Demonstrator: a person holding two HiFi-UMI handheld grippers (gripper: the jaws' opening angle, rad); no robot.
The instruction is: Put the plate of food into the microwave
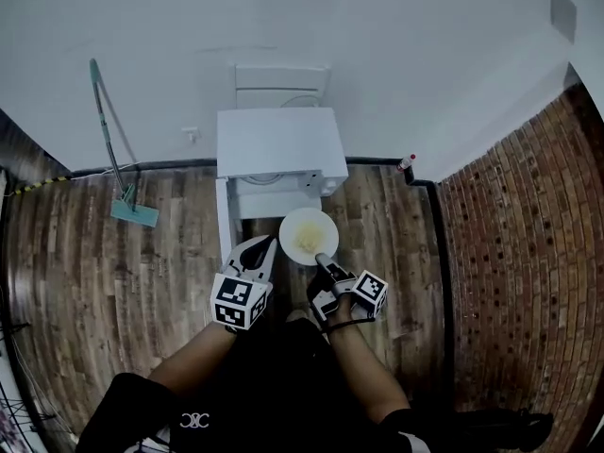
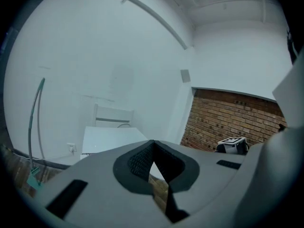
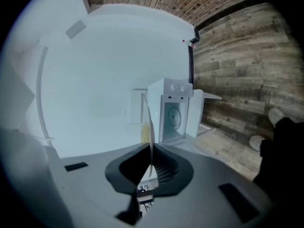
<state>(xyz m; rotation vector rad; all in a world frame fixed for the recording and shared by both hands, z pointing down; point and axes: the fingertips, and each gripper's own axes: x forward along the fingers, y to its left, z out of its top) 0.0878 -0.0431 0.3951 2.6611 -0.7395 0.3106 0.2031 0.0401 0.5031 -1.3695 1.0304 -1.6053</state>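
A white plate with pale yellow food hangs level in front of the white microwave. The microwave's door stands open at the left. My right gripper is shut on the plate's near rim. In the right gripper view the plate shows edge-on between the jaws of the right gripper, with the microwave's open cavity beyond. My left gripper sits just left of the plate, apart from it. In its own view the left gripper is shut with nothing in it.
The microwave stands on a wooden floor against a white wall. A mop leans at the left. A small bottle with a red cap stands at the wall's corner. A brick wall runs along the right. The person's legs fill the bottom.
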